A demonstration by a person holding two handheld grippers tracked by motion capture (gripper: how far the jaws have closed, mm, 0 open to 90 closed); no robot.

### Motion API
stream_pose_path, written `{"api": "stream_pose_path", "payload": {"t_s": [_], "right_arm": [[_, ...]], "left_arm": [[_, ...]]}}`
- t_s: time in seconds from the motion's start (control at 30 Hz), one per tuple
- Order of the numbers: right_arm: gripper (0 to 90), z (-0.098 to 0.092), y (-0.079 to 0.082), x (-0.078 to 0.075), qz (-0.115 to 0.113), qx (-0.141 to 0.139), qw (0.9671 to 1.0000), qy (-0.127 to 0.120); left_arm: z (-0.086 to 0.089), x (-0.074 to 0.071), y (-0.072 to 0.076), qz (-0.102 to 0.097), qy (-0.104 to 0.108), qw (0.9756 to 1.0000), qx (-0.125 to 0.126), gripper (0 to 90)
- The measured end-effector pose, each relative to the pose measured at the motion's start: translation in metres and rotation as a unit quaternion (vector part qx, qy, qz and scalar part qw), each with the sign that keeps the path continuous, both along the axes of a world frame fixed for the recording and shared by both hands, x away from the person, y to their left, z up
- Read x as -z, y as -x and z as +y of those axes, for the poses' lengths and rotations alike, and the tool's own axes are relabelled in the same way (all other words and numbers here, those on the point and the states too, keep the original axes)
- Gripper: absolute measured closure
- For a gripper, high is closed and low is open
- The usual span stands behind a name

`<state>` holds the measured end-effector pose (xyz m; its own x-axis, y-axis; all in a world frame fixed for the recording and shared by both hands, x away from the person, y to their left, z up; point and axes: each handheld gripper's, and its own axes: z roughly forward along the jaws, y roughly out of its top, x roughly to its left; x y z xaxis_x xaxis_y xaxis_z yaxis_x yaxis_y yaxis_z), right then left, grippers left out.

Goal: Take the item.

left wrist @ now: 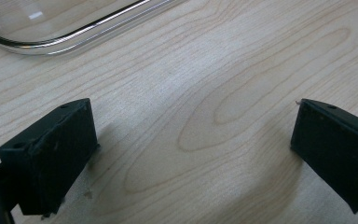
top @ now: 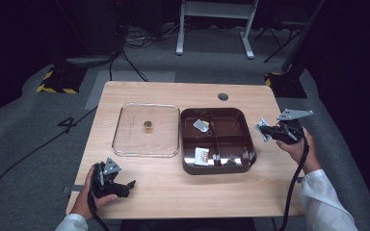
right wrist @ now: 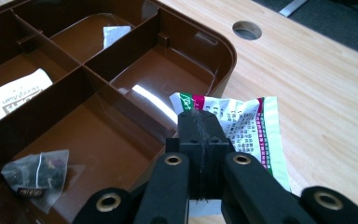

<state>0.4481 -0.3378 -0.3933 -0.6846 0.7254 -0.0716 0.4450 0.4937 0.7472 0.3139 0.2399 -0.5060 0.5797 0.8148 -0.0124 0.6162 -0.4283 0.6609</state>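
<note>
A brown divided tray sits right of centre on the wooden table. My right gripper hovers just off its right edge, shut on a small white, green and red packet. Inside the tray lie a white sachet, a clear tea bag and a silvery packet. My left gripper rests low over the front left of the table, jaws wide open with bare wood between them.
A clear lid with a small gold knob lies left of the tray. A cable hole sits near the table's far edge. Cables trail over the grey floor behind.
</note>
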Motion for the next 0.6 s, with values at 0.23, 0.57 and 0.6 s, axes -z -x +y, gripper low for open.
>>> {"api": "stream_pose_path", "payload": {"t_s": [0.23, 0.57, 0.6], "right_arm": [[90.0, -0.005, 0.007, 0.012, 0.011, -0.003, 0.9999, 0.006], [90.0, -0.015, 0.014, 0.037, 0.036, -0.004, 0.9993, 0.011], [90.0, -0.015, 0.014, 0.039, 0.037, -0.004, 0.9992, 0.014]], "left_arm": [[0.0, 0.0, 0.0, -0.001, 0.0, 1.0, -0.001, 0.4], [0.0, 0.0, 0.0, -0.001, 0.0, 1.0, -0.001, 0.4], [0.0, 0.0, 0.0, -0.001, 0.0, 1.0, -0.001, 0.4]]}}
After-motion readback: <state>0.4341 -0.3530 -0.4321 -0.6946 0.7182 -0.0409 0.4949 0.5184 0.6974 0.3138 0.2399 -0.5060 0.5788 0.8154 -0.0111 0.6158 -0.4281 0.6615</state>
